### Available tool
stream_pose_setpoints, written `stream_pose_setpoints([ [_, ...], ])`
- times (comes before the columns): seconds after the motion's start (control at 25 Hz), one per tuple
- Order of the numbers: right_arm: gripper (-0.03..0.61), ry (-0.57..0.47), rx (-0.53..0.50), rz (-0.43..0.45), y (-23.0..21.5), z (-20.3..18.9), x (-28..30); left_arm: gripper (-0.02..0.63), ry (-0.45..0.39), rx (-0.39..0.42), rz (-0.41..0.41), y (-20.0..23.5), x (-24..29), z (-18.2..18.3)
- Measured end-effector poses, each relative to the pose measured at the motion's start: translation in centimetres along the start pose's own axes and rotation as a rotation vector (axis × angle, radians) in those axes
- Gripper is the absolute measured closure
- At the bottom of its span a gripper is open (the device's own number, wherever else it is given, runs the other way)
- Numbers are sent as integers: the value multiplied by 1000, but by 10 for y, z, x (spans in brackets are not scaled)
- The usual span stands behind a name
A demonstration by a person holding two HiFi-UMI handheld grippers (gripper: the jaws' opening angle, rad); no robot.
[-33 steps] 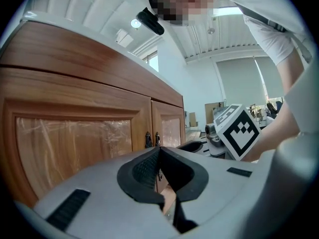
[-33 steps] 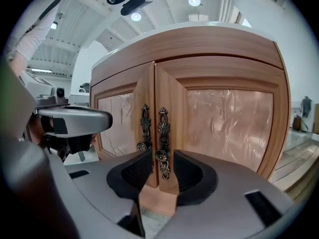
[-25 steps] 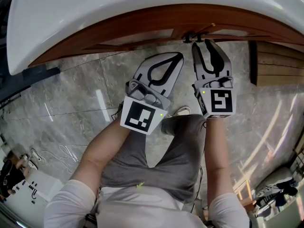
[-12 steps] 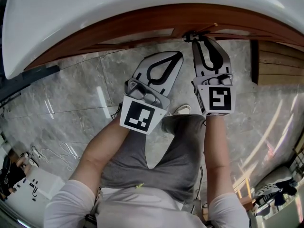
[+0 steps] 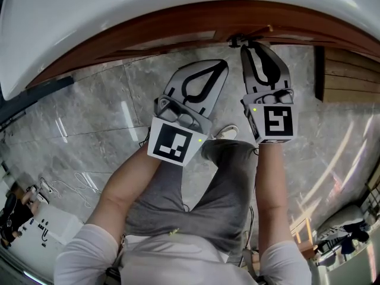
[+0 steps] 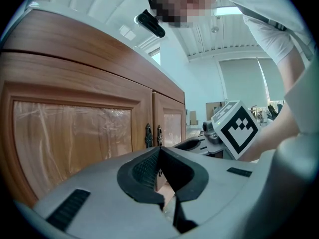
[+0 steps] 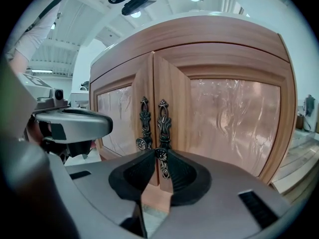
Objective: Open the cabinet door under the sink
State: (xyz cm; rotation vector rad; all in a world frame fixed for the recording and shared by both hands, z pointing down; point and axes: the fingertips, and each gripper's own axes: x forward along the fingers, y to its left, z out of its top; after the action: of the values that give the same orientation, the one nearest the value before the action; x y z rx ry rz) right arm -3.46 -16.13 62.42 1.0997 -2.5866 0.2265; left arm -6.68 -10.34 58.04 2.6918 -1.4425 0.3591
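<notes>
Under the white sink (image 5: 148, 10) the wooden cabinet (image 5: 178, 27) has two glazed doors that meet at a pair of ornate dark handles. In the right gripper view the left door's handle (image 7: 144, 123) stands free. The right door's handle (image 7: 163, 118) has its round knob at my right gripper (image 7: 160, 152), whose jaws are pinched on it. From the head view that right gripper (image 5: 247, 45) touches the cabinet's handles (image 5: 237, 40). My left gripper (image 5: 224, 65) hangs shut and empty, lower and to the left. In its own view the left gripper (image 6: 159, 149) points at the handles (image 6: 153, 135) from a distance.
Grey marble floor (image 5: 89, 111) lies below the cabinet. A slatted wooden panel (image 5: 347, 76) stands at the right. The person's knee and shoe (image 5: 225, 134) sit under the grippers. Cables and small items (image 5: 35, 218) lie at the lower left.
My right gripper's jaws have narrowed and closed on the right door's handle knob. My left gripper has drifted slightly up and right.
</notes>
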Motion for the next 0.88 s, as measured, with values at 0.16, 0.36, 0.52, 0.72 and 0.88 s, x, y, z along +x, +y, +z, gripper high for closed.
stream_pose_setpoints([
  [0.16,485,35,6,10,1,-3,-6,603,12,-7,2,1,-1,0],
  [0.36,485,32,-14,29,2,-3,-10,603,21,-29,3,-2,2,-4],
  [0.52,485,17,-8,39,6,-3,-14,603,16,-47,17,-4,4,-11],
  [0.72,485,61,-19,58,6,-14,-31,603,18,-46,14,-11,13,-11],
  [0.88,485,20,-9,54,7,-9,-38,603,-4,-42,13,-11,22,-5],
])
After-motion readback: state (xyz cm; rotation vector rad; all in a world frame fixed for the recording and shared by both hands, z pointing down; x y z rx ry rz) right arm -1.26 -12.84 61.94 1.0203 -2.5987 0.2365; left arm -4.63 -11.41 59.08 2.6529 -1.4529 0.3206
